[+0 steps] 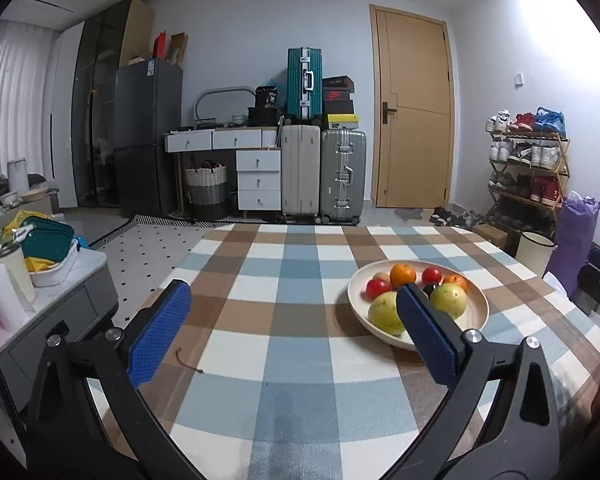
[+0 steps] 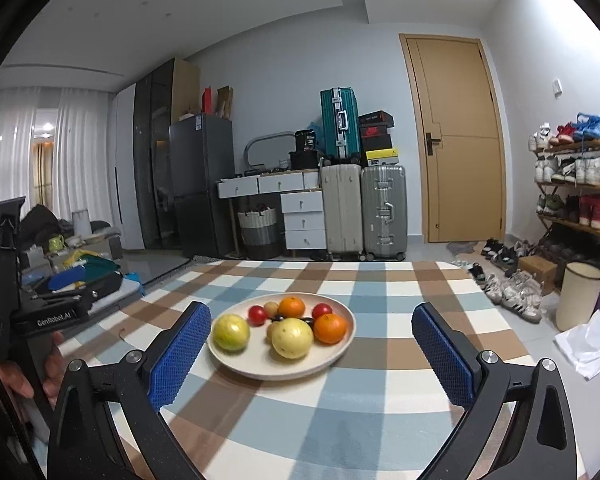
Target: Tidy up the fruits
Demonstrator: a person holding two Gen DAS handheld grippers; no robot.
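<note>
A cream plate sits on the checked tablecloth and holds two yellow-green fruits, two oranges, red tomatoes and some small dark fruit. My left gripper is open and empty above the cloth, its right finger in front of the plate's near edge. My right gripper is open and empty, with the plate between and beyond its blue pads. The left gripper's body shows at the left in the right wrist view.
The checked table ends at a far edge before suitcases, white drawers and a door. A side cabinet with containers stands left. A shoe rack, a cream bin and loose shoes are on the right.
</note>
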